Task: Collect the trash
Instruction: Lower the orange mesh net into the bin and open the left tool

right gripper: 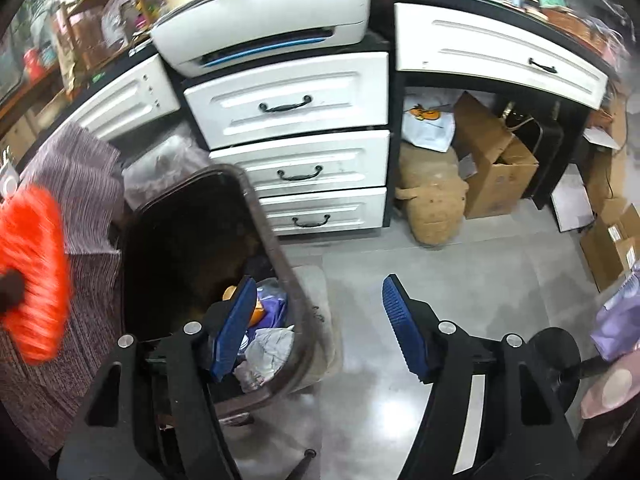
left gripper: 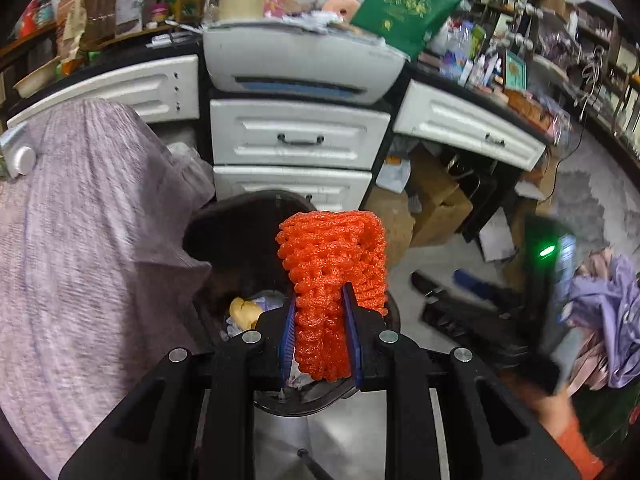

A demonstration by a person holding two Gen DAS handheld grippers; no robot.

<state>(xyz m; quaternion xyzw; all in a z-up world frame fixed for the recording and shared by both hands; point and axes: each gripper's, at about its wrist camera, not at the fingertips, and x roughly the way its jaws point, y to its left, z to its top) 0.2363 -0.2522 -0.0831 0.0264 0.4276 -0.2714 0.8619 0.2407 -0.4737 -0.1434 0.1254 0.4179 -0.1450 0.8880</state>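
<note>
Orange foam net [left gripper: 332, 280] pinched between blue pads [left gripper: 289, 332] of left gripper [left gripper: 321, 300], most of it sticking up past the fingertips. Hangs over the dark trash bin [left gripper: 240, 232], roughly above the near rim in the left wrist view. Same net seen as an orange blur [right gripper: 34, 276] at far left of the right wrist view, left of the bin [right gripper: 272, 236], so exact position over the mouth hard to confirm.

Bin already part full: crumpled white paper [right gripper: 268, 350], purple wrapper [right gripper: 274, 306], something yellow-orange [left gripper: 244, 312]. Stands on grey floor [right gripper: 440, 300] in front of the white drawer unit [right gripper: 296, 136], printer [right gripper: 272, 12] on top. Striped purple-grey fabric [left gripper: 80, 240] just left of the bin, close enough to snag.

Right gripper [right gripper: 318, 320] wide, nothing between the pads, left finger over the bin's contents, right finger over bare floor. No earlier view to say more.

Step in hand, by judgement: carry-to-bin, drop not yet made.

Next move needs:
- centring the net over the mouth, clear of rim and fabric
- then opening the left jaws enough to let go; foam light and springy, may cling to ribbed pads, small shake probably needed
- right gripper free for the next piece; lilac cloth or bag [right gripper: 616, 316] at right edge a possible candidate, cannot tell if trash
</note>
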